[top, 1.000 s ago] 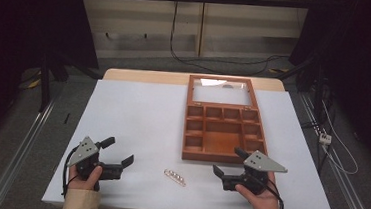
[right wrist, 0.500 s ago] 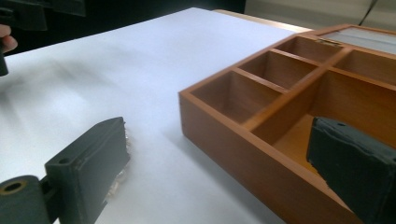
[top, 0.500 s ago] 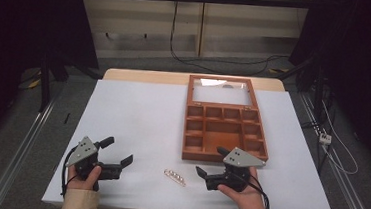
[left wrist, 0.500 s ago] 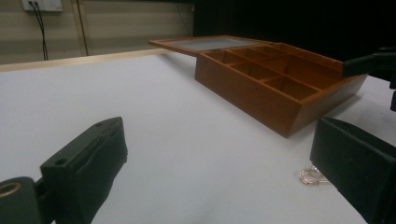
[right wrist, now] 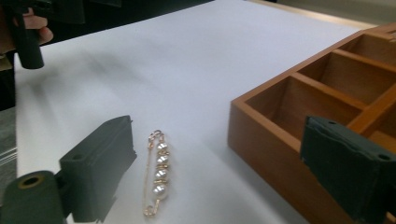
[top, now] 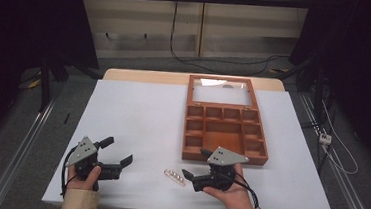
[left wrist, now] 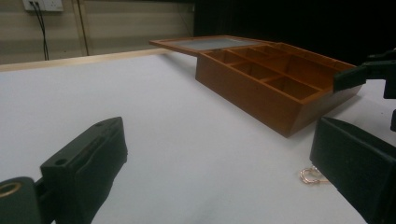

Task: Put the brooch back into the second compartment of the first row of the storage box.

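R gripper (top: 191, 175) sat low over the table near the front edge, jaws spread but just narrowing a bit, nothing clamped btw them. In the right gripper view the pearl brooch (right wrist: 158, 175) lay flat on the sheet inside the gap, just beside the left-hand jaw, apart from both pads as far as could be told. From above, brooch (top: 175, 176) lay just left of the jaw tips, near the wooden box (top: 225, 125) front corner.

L gripper (top: 118, 154) rested well apart at the table's left front, jaws released wide, holding nothing.

Room to move: broad bare sheet btw the two grippers and across the whole left half; box wall stood close on the R gripper's far side, w/ the front edge of the table (top: 138, 111) right behind both hands.

Hard to read: in the left gripper view its own right-hand jaw cut off most of the brooch, only a gold loop showing. Box lid (top: 222, 89) lay open flat at the back, its panel glaring.

Surface: white cover over a pale wood top. Beyond: grey floor, cables, dark curtains either side, light wall panels at back.
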{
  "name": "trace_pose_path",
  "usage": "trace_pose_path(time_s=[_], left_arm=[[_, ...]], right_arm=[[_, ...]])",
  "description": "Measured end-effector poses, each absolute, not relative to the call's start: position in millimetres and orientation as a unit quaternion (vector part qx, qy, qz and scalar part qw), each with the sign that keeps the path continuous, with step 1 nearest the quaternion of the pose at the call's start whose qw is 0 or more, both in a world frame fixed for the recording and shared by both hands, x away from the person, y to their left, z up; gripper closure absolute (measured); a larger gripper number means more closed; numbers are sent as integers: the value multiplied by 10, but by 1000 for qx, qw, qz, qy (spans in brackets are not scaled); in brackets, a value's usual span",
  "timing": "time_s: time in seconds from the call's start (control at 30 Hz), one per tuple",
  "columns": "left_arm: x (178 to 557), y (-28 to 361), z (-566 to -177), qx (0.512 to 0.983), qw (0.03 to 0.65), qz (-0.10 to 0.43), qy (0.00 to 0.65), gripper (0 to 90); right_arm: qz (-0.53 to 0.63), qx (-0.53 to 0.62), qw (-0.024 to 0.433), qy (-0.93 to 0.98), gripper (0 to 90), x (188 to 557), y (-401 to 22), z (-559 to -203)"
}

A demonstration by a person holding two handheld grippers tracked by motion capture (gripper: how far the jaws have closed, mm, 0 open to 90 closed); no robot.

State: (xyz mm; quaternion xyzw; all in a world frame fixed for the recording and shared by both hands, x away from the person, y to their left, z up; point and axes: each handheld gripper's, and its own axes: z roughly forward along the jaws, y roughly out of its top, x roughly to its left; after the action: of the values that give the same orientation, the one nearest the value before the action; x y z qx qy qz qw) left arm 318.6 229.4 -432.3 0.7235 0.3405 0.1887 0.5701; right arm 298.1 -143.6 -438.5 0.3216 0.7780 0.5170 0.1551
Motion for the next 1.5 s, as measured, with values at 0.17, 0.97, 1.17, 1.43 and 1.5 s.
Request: trace_pose_path(time_s=[0.17,0.97,1.17,1.43,1.5], left_arm=[[3187,2300,-4324,724,569,189,341,37],[3194,2305,-4334,723,571,187,341,37],[3197,2306,-4333,723,571,187,340,37],[3199,2296,-4337,725,570,186,340,38],[3197,2297,-4335,725,570,187,340,38]], right_arm=[[513,318,142,785,138,2993,-1382,-4390],[429,291,52,853,541,3104,-999,-4560],[403,294,60,865,677,3124,-964,-4584],[385,278,64,878,807,3137,-952,-4557],[387,281,63,876,807,3138,-953,-4558]])
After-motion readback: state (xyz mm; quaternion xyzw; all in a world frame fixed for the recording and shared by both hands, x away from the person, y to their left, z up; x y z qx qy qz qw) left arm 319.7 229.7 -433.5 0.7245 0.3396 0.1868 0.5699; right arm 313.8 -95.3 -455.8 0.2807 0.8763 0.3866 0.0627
